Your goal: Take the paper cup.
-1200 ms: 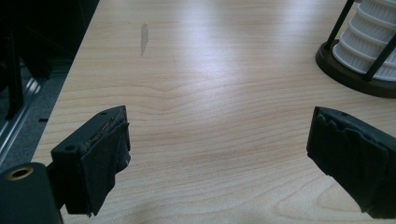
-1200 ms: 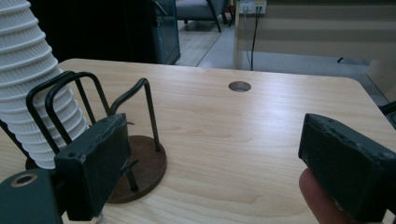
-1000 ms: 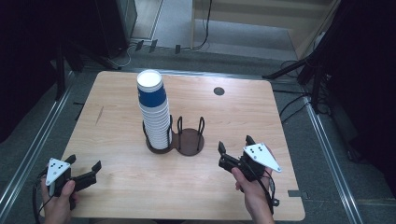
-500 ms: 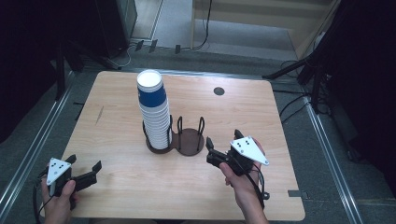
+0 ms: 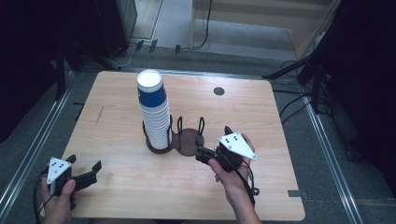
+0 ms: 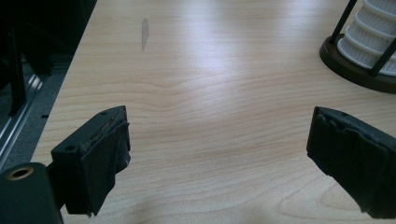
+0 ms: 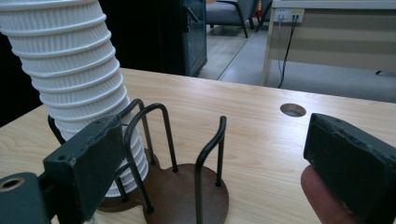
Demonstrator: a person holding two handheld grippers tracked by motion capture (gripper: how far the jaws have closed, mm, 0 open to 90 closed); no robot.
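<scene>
Bare tabletop [image 5: 261, 116] surrounds both wide, empty tools: right tool [image 5: 201, 145] near cup holder [image 5: 187, 140], left tool [image 5: 91, 170] near front edge.

The left gripper [image 6: 217, 154] looks along its two black jaws. They stand wide apart with nothing between them, just bare wood. One jaw is at the bottom left and one at the bottom right. Their soft black pads [image 6: 105, 163] look a bit rough and worn.

Under them is a light wooden tabletop [image 6: 210, 79] with wavy lines in the wood. It has a small grey mark [image 6: 144, 32] far up on the left.

In the top right corner stands a stack of white ribbed cups [image 6: 373, 35]. It sits in a dark round holder [image 6: 350, 67] with thin black bars. The stack is well apart from the jaws.
</scene>
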